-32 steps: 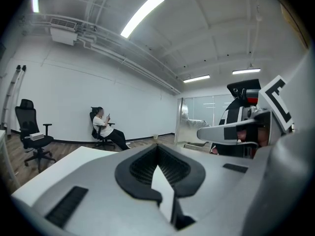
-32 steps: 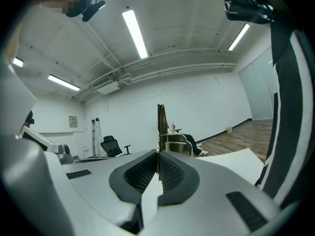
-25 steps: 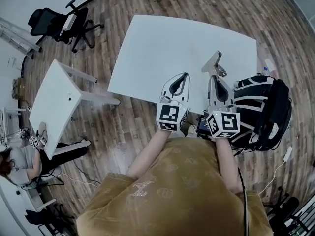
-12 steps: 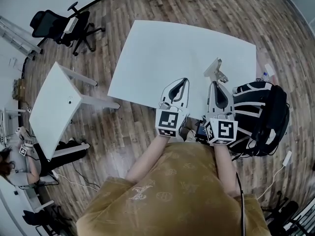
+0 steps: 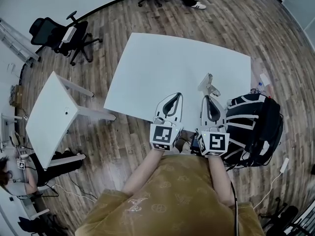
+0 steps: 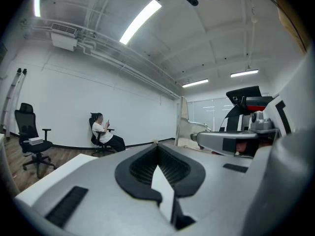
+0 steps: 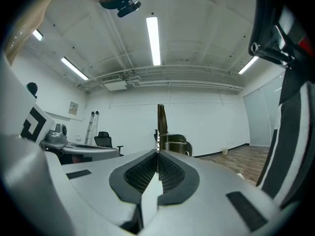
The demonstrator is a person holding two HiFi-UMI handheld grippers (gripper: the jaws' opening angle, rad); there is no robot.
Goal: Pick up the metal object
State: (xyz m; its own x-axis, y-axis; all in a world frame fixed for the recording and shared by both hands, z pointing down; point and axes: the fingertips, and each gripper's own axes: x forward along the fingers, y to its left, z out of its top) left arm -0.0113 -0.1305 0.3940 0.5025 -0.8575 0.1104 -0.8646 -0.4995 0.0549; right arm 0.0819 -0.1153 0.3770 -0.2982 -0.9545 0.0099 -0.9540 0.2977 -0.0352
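Note:
The metal object (image 5: 206, 82) is a pale flat plate with a spring clamp part. It stands upright at the tips of my right gripper (image 5: 206, 96), over the near right part of the white table (image 5: 162, 63). In the right gripper view the jaws are shut on the metal object (image 7: 160, 127), which rises straight up from between them. My left gripper (image 5: 177, 95) lies beside it on the left, over the table's near edge, shut with nothing in it. From the left gripper view the metal object (image 6: 183, 124) and the right gripper (image 6: 231, 140) show at the right.
A black backpack (image 5: 256, 124) lies on the floor just right of my right gripper. A second white table (image 5: 49, 114) stands to the left, with a black office chair (image 5: 51, 28) behind it. A person sits on a chair (image 6: 101, 132) by the far wall.
The head view has shifted, so both grippers and the table sit lower in the frame. The right gripper keeps its hold on the metal object; the left stays shut beside it.

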